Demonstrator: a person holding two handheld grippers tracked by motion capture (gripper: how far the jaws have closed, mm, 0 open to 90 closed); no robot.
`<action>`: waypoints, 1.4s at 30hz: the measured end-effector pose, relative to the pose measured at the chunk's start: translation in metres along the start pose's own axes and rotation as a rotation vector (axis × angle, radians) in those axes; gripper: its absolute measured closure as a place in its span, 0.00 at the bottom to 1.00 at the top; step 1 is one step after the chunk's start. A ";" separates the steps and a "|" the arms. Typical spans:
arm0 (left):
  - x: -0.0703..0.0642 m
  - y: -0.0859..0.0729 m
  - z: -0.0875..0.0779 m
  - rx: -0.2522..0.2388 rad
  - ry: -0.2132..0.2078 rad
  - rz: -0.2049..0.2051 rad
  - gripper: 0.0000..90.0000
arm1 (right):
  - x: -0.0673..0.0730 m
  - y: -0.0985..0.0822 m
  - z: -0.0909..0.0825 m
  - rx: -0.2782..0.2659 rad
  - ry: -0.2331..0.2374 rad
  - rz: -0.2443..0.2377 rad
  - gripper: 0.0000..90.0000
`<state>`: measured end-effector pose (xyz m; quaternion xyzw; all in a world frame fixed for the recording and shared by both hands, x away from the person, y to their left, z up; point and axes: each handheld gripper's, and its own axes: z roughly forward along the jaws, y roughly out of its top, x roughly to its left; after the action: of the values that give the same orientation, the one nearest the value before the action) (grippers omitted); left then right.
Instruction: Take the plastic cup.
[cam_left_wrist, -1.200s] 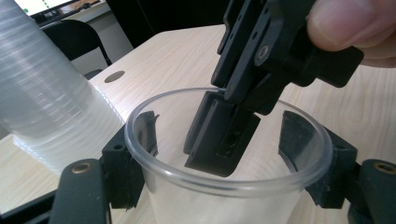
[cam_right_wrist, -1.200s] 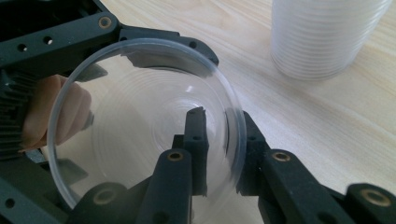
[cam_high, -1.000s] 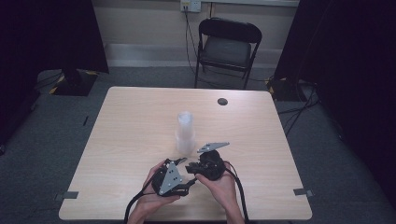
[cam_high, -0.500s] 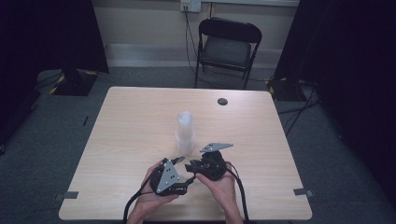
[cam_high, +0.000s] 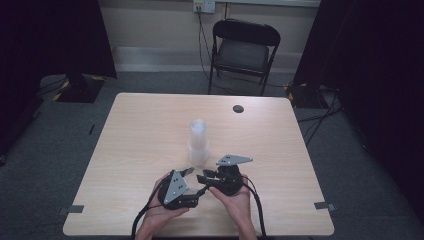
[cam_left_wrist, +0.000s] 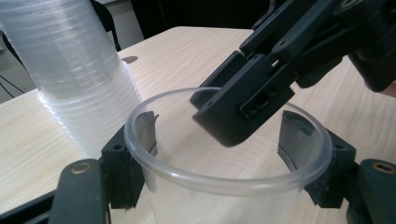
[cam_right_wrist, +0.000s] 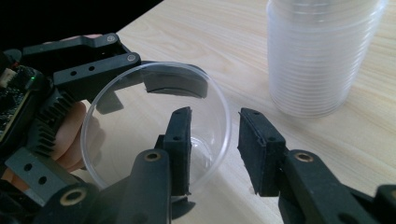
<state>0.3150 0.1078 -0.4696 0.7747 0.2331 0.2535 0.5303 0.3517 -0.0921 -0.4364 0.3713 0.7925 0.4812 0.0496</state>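
Right gripper (cam_right_wrist: 212, 149) fingers just opened astride cup (cam_right_wrist: 154, 126) rim; left gripper (cam_left_wrist: 224, 163) clamps cup.

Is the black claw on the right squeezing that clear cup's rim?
Apart. In the right gripper view, the right gripper straddles the clear cup's rim with a gap; its jaws have just been opening.

On the wooden table (cam_high: 140, 140) a stack of clear plastic cups (cam_high: 198, 142) stands near the middle. Just near of it, the left gripper (cam_high: 191, 172) and right gripper (cam_high: 204, 176) meet tip to tip. A black folding chair (cam_high: 243, 52) stands beyond the far edge.
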 end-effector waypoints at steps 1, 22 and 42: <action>0.001 0.000 0.000 0.011 0.001 0.003 0.32 | 0.000 0.000 -0.001 -0.006 -0.002 0.004 0.71; 0.019 0.000 -0.004 0.011 0.021 -0.084 0.32 | -0.004 -0.003 -0.018 -0.116 0.001 -0.003 0.68; 0.054 0.003 -0.025 -0.068 0.087 -0.284 0.33 | -0.014 -0.022 -0.029 -0.129 -0.031 0.013 0.68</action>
<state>0.3400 0.1586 -0.4514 0.7039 0.3545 0.2169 0.5760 0.3374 -0.1276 -0.4425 0.3801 0.7565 0.5258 0.0826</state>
